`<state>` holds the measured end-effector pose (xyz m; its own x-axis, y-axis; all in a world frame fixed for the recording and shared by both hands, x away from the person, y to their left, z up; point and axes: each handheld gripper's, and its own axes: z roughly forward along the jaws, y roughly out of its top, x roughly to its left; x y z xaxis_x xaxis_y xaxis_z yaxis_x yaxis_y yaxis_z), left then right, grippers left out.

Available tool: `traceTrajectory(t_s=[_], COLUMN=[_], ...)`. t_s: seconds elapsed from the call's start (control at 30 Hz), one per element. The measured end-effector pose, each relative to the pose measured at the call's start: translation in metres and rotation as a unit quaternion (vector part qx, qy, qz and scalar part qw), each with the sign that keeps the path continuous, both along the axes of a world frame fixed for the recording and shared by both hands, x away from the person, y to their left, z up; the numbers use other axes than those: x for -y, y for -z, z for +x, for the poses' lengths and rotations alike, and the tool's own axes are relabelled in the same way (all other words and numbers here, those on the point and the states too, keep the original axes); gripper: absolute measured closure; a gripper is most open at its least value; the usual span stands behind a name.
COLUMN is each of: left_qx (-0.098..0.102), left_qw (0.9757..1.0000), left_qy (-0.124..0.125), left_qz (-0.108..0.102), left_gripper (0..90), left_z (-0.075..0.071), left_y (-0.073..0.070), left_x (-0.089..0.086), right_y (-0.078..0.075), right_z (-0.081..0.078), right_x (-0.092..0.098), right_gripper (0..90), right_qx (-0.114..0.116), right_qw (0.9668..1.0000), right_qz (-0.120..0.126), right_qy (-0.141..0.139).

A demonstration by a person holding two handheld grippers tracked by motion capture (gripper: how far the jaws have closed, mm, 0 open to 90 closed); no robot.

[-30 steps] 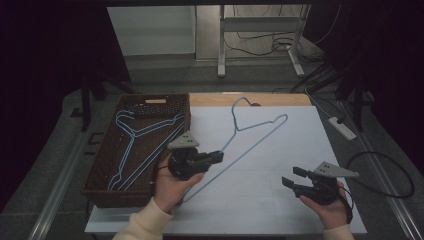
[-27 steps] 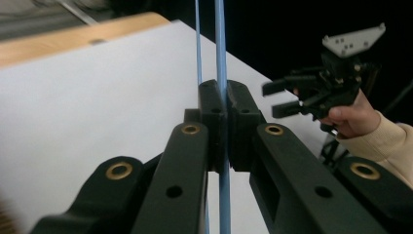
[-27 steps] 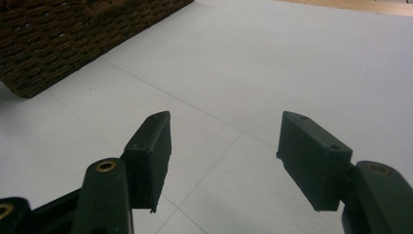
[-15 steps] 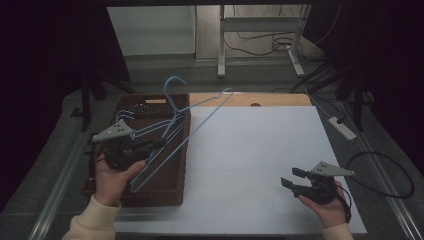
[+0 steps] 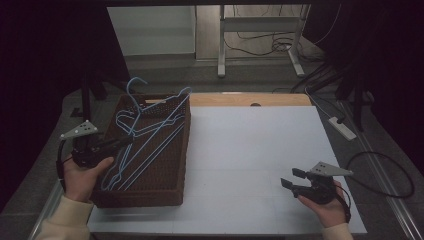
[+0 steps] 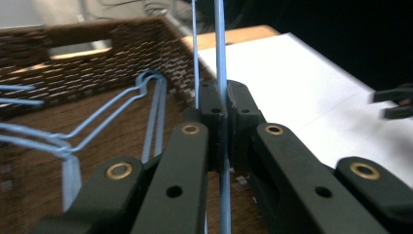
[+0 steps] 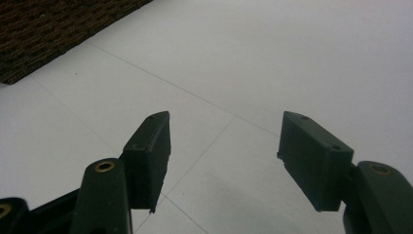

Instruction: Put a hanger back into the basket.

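High view: the left claw [image 5: 120,142] grasps a light-blue wire hanger [image 5: 150,131] over the brown woven basket [image 5: 145,196]; letting go could tangle it with the hangers beneath.

Left gripper view: the wire [image 6: 220,58] runs between clenched jaws.

Right gripper view: the right claw [image 7: 224,146] gapes, released.

Dim room, grey floor [image 5: 165,75], cables [image 5: 260,42]

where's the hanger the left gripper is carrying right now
In the high view the blue wire hanger is at the table's left, over the brown wicker basket, clamped in the left gripper above the other hangers lying inside.
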<state>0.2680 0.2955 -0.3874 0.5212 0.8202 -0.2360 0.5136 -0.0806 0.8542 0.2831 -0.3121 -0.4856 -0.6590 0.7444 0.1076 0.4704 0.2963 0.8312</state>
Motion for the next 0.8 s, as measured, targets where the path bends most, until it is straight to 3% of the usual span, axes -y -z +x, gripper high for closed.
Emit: traceTrajectory(t_s=[0.17, 0.33, 0.6, 0.8], left_qx=[-0.018, -0.037, -0.074, -0.111], left_qw=[0.9997, 0.9985, 0.9965, 0.9932], left_qy=[-0.006, -0.005, 0.007, 0.017], left_qz=[0.018, 0.040, 0.038, 0.032], left_gripper=[86.9, 86.9, 86.9, 86.9], left_z=[0.012, 0.019, 0.030, 0.038], left_y=[0.010, 0.021, 0.039, 0.058], left_x=[-0.011, -0.011, -0.012, -0.011], right_y=[0.001, 0.001, 0.001, 0.001], right_z=[0.000, 0.000, -0.001, -0.001], right_x=[-0.001, -0.001, -0.002, -0.003], right_gripper=[37.2, 37.2, 37.2, 37.2], right_qx=[-0.002, -0.002, -0.001, -0.004], right_qw=[1.0000, 1.0000, 1.0000, 1.0000], right_qz=[-0.002, -0.004, -0.005, -0.007], right_qy=[0.000, 0.000, 0.000, 0.000])
